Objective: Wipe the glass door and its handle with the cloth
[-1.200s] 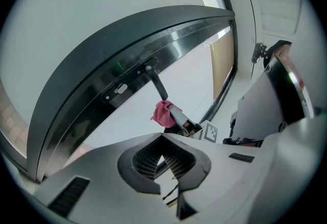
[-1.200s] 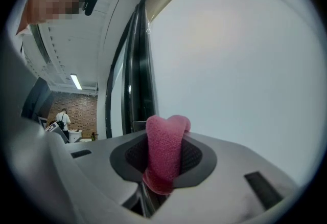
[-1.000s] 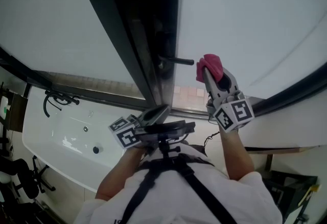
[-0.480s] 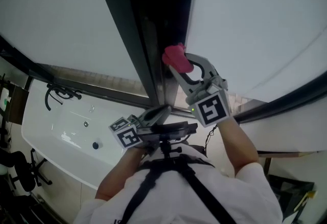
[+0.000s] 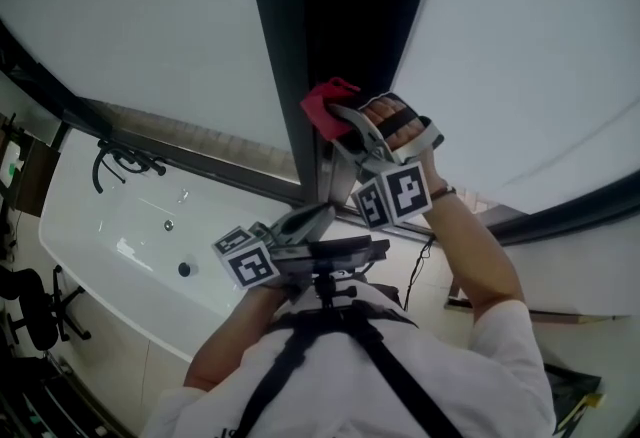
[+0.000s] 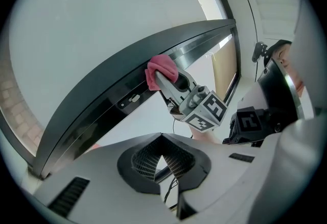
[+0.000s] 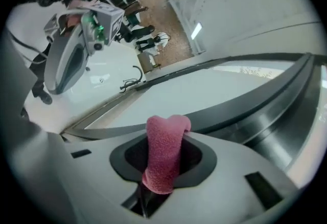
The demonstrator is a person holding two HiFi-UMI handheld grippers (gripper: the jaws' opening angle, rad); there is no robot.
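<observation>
My right gripper [image 5: 338, 118] is shut on a pink cloth [image 5: 324, 104] and presses it against the dark door frame [image 5: 350, 16], between two frosted glass panels [image 5: 530, 36]. The door handle is hidden behind cloth and gripper. In the left gripper view the cloth [image 6: 160, 71] sits on the frame just above a small lock plate [image 6: 134, 98]. The right gripper view shows the cloth [image 7: 165, 151] folded and standing up between the jaws. My left gripper [image 5: 305, 224] is held low by the chest, shut and empty, away from the door.
A white bathtub [image 5: 110, 226] with a black tap [image 5: 125, 164] lies below at the left. Black chairs [image 5: 30, 311] stand at the left edge. The second frosted panel [image 5: 130, 16] fills the upper left.
The right gripper has carried the cloth left, off the right glass panel and onto the dark frame, covering the handle that showed before. The left gripper has stayed put.
</observation>
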